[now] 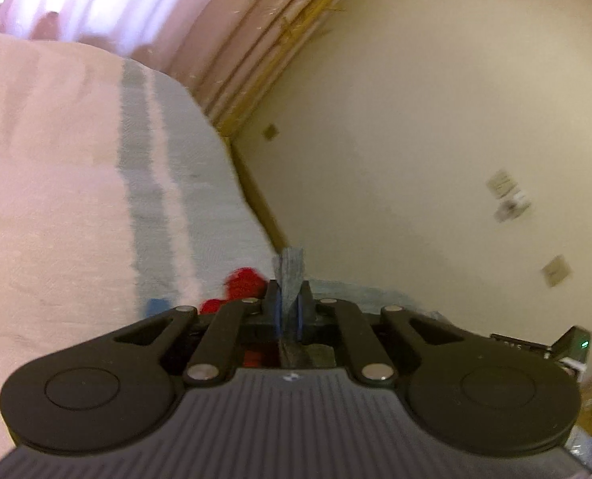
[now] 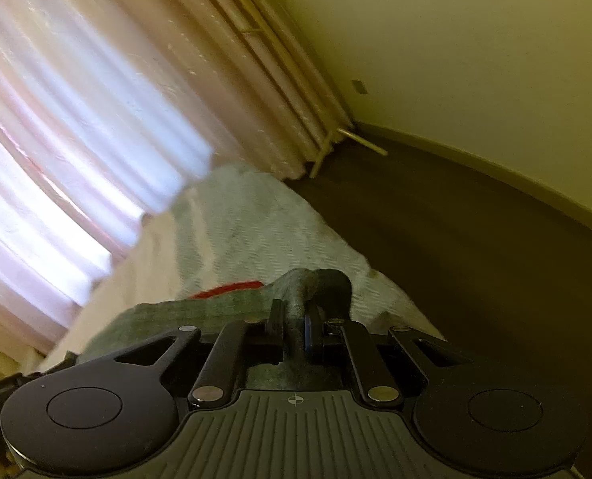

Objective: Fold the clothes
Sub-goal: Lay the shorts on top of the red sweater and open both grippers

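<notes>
Clearly both grippers had cloth pinched. The left gripper [image 1: 289,303] was nearly closed on a thin upright fold of the blue-grey garment [image 1: 292,269], which stuck up between its blue-lined pads. The right gripper [image 2: 296,317] was likewise clamped almost shut on a thicker, bunched ridge of the same greyish fabric [image 2: 216,305], which spread away to its left. Between the two holds the garment hung or lay just over the bed [image 1: 56,199], near its edge, with the dark floor [image 2: 475,259] beyond on the right.

It looked like a soft, light knit with a faintly fuzzy surface, limp enough to sag and crease wherever it was unsupported, and not slippery. Holds at an edge or corner, kept well apart, would likely keep it taut for folding; a bunched grip risks trapping extra layers. Something red [image 1: 242,283] and fluffy showed beside the fabric; whether it belonged to the garment could not be told. The bed cover was pale pink with blue woven stripes [image 1: 152,183].
</notes>
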A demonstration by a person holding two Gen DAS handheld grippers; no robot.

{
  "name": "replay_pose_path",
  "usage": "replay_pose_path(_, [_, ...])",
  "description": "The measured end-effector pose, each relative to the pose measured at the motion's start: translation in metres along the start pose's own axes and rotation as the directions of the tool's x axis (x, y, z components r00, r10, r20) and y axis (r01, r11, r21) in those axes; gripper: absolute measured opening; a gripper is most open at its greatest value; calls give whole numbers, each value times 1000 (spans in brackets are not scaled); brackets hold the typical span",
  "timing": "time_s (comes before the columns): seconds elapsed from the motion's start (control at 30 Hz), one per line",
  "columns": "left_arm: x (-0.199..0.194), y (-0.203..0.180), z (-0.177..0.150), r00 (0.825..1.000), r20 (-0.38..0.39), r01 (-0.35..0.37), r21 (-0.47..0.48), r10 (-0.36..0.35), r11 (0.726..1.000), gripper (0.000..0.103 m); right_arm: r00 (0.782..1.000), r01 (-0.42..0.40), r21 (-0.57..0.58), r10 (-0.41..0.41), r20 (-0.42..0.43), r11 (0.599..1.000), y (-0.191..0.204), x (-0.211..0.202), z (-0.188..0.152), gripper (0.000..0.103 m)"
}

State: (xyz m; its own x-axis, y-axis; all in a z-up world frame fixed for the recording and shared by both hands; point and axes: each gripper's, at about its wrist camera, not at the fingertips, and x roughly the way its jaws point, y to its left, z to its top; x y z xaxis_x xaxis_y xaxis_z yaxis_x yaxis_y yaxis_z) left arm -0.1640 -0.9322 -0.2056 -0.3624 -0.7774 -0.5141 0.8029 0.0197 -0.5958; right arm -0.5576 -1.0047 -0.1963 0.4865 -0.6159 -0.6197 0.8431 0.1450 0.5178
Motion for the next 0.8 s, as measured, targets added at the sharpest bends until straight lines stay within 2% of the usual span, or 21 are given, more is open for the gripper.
replay_pose_path(0.03, [0, 2, -1, 1000, -1, -18, -3, 18, 1000, 12, 1000, 16, -2, -16, 1, 1000, 3, -1, 0, 26])
replay_pose_path(0.07, [-1, 3, -2, 999, 2, -32, -10, 32, 999, 12, 998, 62, -13, -62, 17, 998, 8, -4, 2, 53])
replay_pose_path(0.1, [-3, 5, 0, 999, 8, -49, -18, 49, 999, 16, 994, 105, -26, -104, 37, 994, 13, -7, 4, 64])
replay_pose_path(0.13, [-6, 7, 2, 997, 15, -73, -26, 74, 997, 18, 988, 139, -51, -135, 72, 989, 19, -14, 4, 67])
replay_pose_path(0.17, [-10, 8, 3, 995, 24, -96, -33, 97, 995, 22, 980, 173, -75, -164, 109, 982, 25, -20, 5, 66])
replay_pose_path(0.2, [-15, 8, 5, 991, 44, -122, -38, 124, 992, 19, 973, 197, -98, -183, 141, 975, 31, -26, 5, 66])
replay_pose_path(0.27, [-25, 2, 10, 979, 86, -182, -40, 185, 982, 18, 981, 138, -150, -114, 156, 979, 47, -35, 0, 66])
replay_pose_path(0.3, [-30, -3, 13, 977, 95, -188, -34, 191, 982, 18, 985, 103, -181, -75, 157, 978, 56, -37, -4, 66])
replay_pose_path(0.37, [-36, -22, 14, 984, 101, -150, 12, 148, 989, 18, 991, 63, -276, -28, 129, 959, 78, -35, -18, 64])
replay_pose_path(0.47, [-32, -59, 6, 995, 54, -87, 164, 79, 983, 18, 997, 40, -382, -11, 79, 923, 101, -15, -39, 60])
replay_pose_path(0.53, [-19, -83, -5, 997, 5, -69, 289, 71, 955, 20, 998, 52, -393, -40, 38, 918, 103, 4, -49, 60])
replay_pose_path(0.6, [-2, -85, -13, 991, -2, -124, 351, 134, 928, 20, 997, 75, -386, -78, 7, 919, 100, 22, -56, 59])
replay_pose_path(0.67, [16, -82, -20, 978, 3, -191, 398, 207, 897, 20, 997, 73, -343, -76, 5, 937, 96, 20, -57, 60])
replay_pose_path(0.7, [19, -79, -22, 974, 6, -209, 405, 226, 890, 21, 997, 79, -331, -81, 8, 940, 95, 16, -57, 60])
replay_pose_path(0.8, [13, -71, -21, 973, 19, -220, 379, 230, 899, 21, 995, 102, -334, -94, 40, 937, 90, -10, -55, 60])
